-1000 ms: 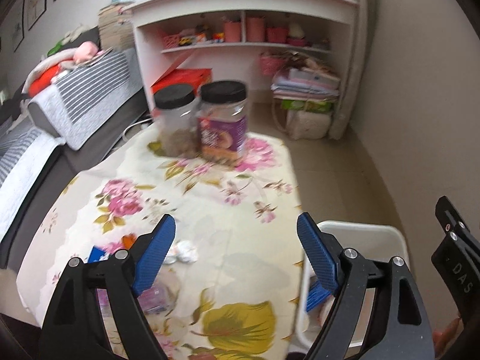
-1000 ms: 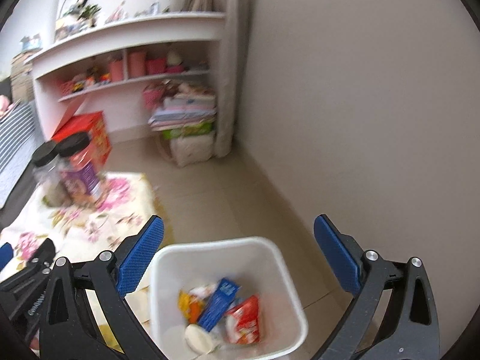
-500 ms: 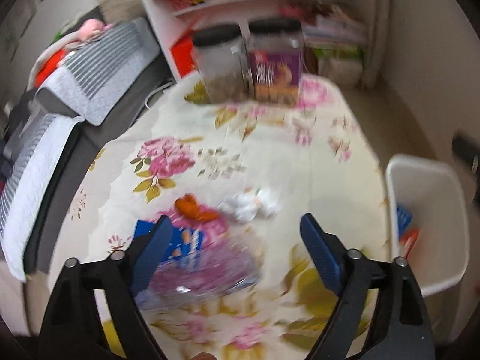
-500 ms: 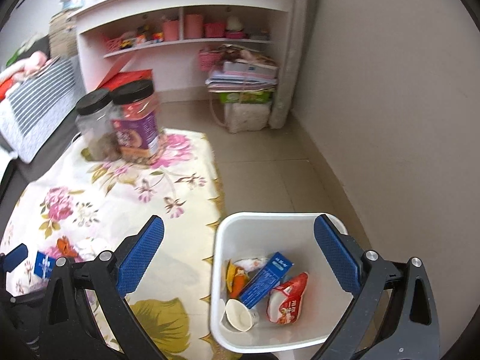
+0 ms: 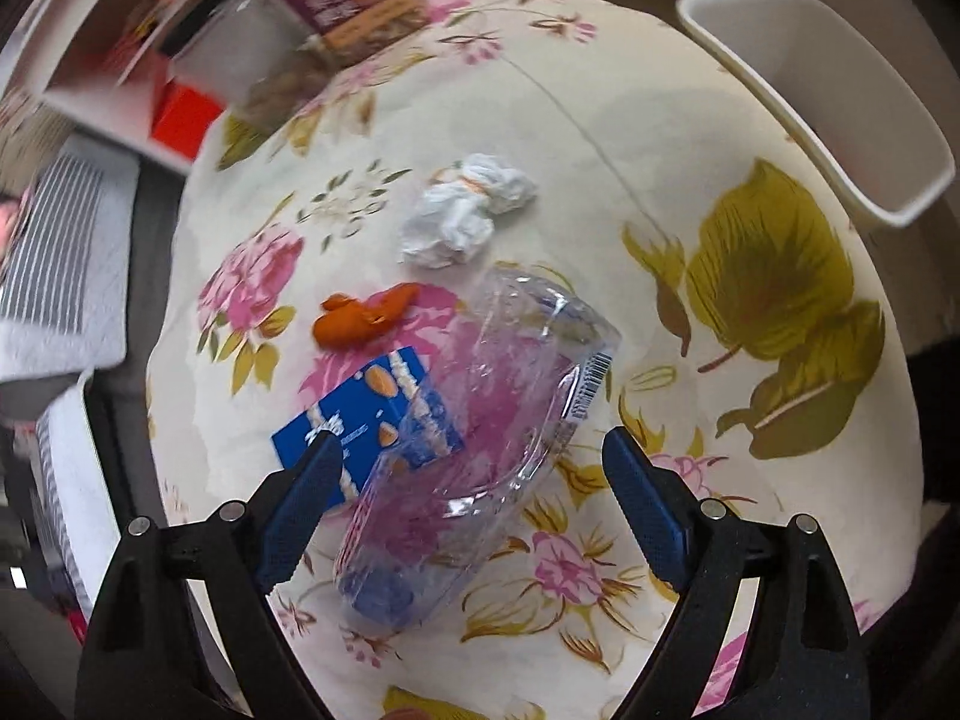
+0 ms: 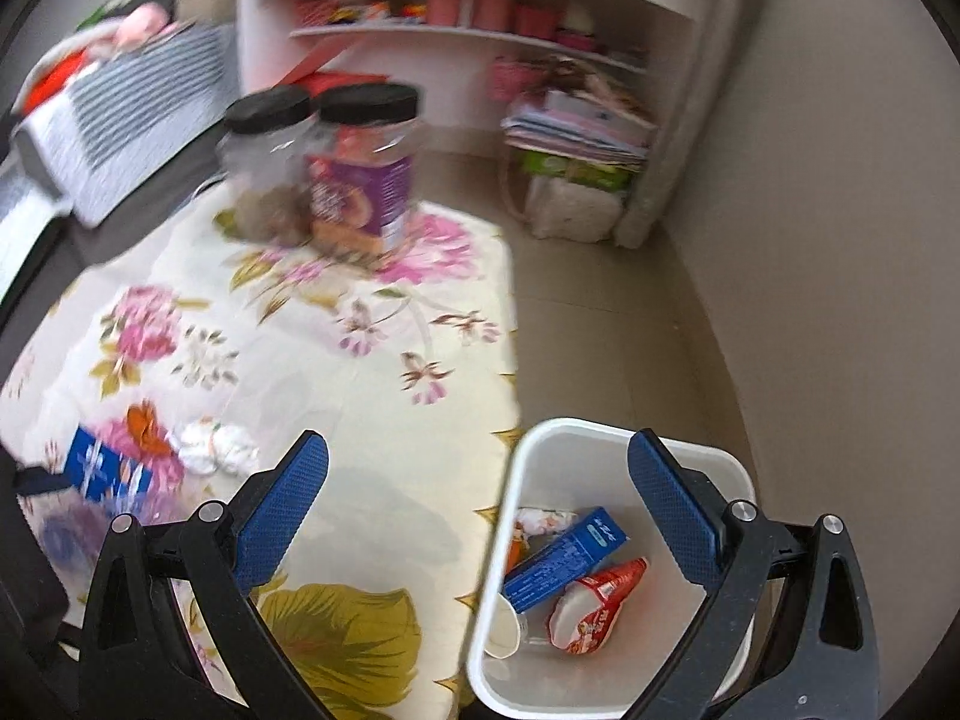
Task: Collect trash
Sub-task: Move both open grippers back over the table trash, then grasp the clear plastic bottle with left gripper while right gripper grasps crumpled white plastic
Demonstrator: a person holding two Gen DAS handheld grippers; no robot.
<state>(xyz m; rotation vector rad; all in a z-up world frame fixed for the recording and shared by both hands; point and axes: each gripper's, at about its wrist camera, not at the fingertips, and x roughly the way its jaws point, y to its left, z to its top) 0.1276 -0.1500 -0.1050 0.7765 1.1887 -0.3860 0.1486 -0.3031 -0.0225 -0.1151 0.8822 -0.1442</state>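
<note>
On the floral tablecloth (image 5: 690, 138) lie a crushed clear plastic bottle (image 5: 480, 420), a blue carton (image 5: 366, 420), an orange peel (image 5: 360, 318) and a crumpled white tissue (image 5: 465, 210). My left gripper (image 5: 468, 468) hangs open right above the bottle, a finger on each side, not touching it. The white bin (image 6: 606, 570) beside the table holds a blue carton (image 6: 564, 558), a red-white wrapper (image 6: 594, 612) and a paper cup (image 6: 504, 636). My right gripper (image 6: 480, 492) is open and holds nothing, over the gap between table edge and bin.
Two black-lidded jars (image 6: 336, 168) stand at the table's far end. Behind them is a white shelf unit (image 6: 480, 12) with pink pots, and stacked papers (image 6: 576, 126) on the floor. A striped sofa (image 6: 114, 102) runs along the left. A beige wall (image 6: 840, 240) closes the right.
The left gripper tipped downward and dropped toward the table, so the trash now fills its view. The right gripper swung left from the bin, bringing the table into view.
</note>
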